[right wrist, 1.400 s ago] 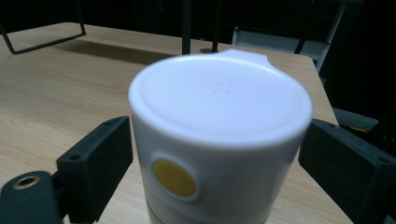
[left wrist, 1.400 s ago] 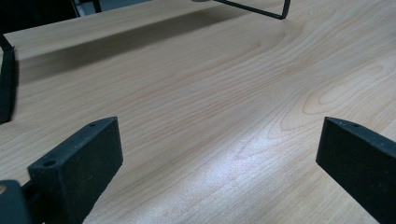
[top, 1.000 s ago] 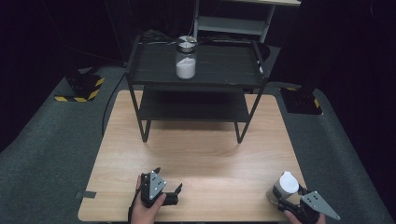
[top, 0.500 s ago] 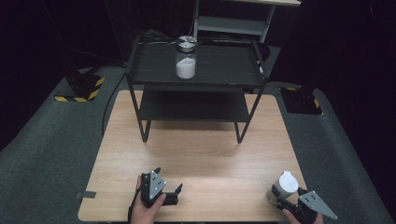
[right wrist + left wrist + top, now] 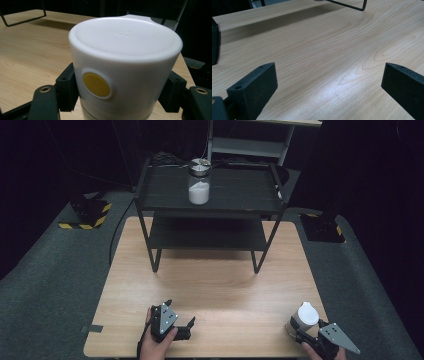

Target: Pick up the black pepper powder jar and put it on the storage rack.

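The white container (image 5: 125,65) stands upright at the table's near right corner, its long axis vertical, flat lid up, a yellow button on its side facing the right gripper (image 5: 306,335), whose jaws are clamped on it. The left gripper (image 5: 186,327) rests near the front edge, jaws wide apart over bare wood. The light wooden table (image 5: 220,285) carries a black two-tier shelf (image 5: 210,195) with a glass jar (image 5: 199,181) of white powder on top. Grey carpet and darkness surround it.
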`<state>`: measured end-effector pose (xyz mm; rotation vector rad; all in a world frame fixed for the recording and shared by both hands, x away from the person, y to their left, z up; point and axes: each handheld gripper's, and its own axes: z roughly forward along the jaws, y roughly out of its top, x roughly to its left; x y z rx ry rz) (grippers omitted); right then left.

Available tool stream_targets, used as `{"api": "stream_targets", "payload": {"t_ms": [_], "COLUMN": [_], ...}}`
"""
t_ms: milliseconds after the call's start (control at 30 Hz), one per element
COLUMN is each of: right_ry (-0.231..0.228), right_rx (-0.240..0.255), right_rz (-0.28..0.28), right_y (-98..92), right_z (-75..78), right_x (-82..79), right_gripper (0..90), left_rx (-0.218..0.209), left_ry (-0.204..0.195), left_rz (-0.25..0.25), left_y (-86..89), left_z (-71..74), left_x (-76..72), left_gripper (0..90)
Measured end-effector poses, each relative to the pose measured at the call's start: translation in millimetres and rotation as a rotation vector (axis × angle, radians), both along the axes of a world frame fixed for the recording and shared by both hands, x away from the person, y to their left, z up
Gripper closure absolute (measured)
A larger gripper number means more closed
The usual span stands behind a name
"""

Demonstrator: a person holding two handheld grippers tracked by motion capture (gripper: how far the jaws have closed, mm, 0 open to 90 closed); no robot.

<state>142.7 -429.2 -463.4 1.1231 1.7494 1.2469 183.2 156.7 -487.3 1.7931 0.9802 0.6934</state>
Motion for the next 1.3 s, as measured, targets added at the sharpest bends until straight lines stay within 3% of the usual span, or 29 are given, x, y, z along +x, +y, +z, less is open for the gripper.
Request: {"api": "stream_targets", "payload": {"t_ms": [300, 600, 1000, 1300], "right_ry": [-0.037, -0.066, -0.051, -0.095], "right_rx": [0.016, 0.014, 0.041, 0.042], "right_rz": [0.033, 0.101, 0.170, 0.222], "right_y": [5.9, 25.8, 47.1, 67.8], "right_z": [9.1, 27.2, 55.2, 83.8], "right_x": [-1.5, 0.9, 18.7, 33.1], "right_gripper": [31.0, 31.0, 31.0, 31.0], "left_rx": [-0.001, -0.005, -0.006, -0.009], "left_ry": [-0.004, -0.001, 0.005, 0.003], "left_rz": [-0.001, -0.002, -0.005, -0.011], "left_y": [0.9, 1.4, 1.6, 2.1], "left_z": [-0.5, -0.3, 0.3, -0.2], "left_x": [-0.6, -0.1, 1.7, 2.5], "left_gripper": [0.6, 0.6, 0.6, 0.6]}}
